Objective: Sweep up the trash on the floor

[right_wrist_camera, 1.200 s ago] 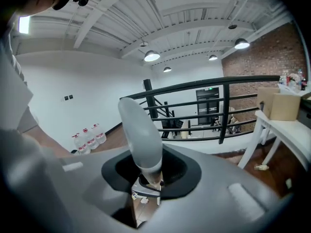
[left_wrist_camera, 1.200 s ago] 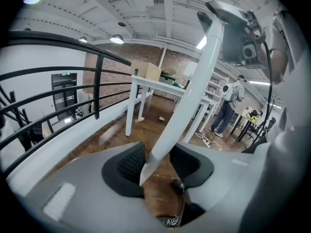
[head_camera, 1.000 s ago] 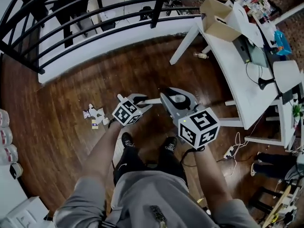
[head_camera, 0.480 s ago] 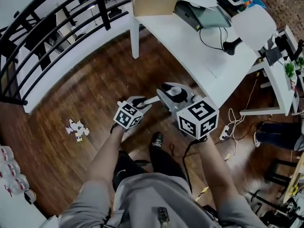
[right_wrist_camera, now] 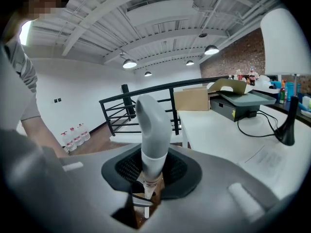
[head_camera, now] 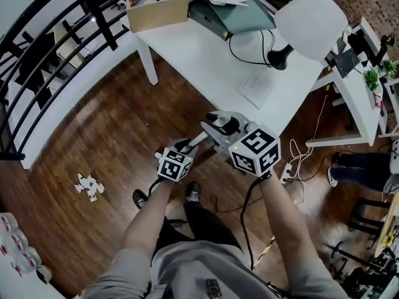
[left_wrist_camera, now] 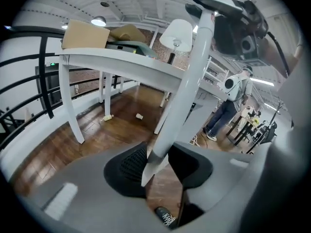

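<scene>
Head view: a small heap of crumpled white & yellow paper trash (head_camera: 87,185) lies on the dark wooden plank floor (head_camera: 124,123), well apart from both grippers and off to the person's left. The left gripper (left_wrist_camera: 159,160), whose jaws have just been closing, pinches the thin white pole (left_wrist_camera: 187,86) low down, while the right gripper (right_wrist_camera: 151,171) is clamped just under its curved grey grip. Best approach, imo: firm up the left hold, turn toward the trash, then use short low strokes so the light scraps don't scatter.

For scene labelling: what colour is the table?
White; the table shows best in the head view.
</scene>
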{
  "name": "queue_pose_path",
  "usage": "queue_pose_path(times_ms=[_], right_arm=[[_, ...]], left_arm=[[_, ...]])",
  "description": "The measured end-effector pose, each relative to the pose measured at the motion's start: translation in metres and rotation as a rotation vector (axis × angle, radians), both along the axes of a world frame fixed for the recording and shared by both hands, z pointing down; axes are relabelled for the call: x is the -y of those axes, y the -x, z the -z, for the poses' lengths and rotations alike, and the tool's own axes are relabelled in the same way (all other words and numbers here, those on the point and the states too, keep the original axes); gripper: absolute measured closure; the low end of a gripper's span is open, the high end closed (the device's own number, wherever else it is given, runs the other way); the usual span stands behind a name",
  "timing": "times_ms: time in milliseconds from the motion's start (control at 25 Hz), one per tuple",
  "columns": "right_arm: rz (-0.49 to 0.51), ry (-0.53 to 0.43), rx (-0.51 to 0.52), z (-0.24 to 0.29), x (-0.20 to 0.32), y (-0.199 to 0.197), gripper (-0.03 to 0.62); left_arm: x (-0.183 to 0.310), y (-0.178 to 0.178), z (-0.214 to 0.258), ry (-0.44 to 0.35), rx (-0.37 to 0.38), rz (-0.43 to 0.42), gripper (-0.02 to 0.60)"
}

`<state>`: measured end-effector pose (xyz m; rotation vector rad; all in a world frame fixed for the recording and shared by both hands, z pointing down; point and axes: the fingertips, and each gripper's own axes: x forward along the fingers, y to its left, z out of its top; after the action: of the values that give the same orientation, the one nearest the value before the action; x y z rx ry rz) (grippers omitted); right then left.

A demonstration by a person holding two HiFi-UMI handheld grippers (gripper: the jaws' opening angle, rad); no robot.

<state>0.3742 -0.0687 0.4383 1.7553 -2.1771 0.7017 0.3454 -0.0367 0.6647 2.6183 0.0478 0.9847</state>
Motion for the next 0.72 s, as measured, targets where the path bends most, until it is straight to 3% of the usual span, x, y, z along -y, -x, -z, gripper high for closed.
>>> queue_pose_path(times_ms=[280,400,560,720], right_arm=[[0.033,0.026,-0.081,-0.026,0.010,-0.029,0.508],[-0.015,0.014,-0.106,-0.030,0.014,-0.046,0.503],[-0.085,-0.006,-0.075,-0.030,0.007,-0.063,0.421],[-0.154,-0.030,-0.057,-0.023,-0.011,-0.081,0.396]], left_arm=[[-0.004,-0.031,-0.026,0.027,0.030,0.063,0.448],[-0.004,-0.047,-0.030,0.035,0.025,0.070,0.451],[-0.006,-0.062,-0.035,0.014,0.055,0.035,0.453],[-0.007,-0.072,-0.038,0.005,0.067,0.044,0.453]])
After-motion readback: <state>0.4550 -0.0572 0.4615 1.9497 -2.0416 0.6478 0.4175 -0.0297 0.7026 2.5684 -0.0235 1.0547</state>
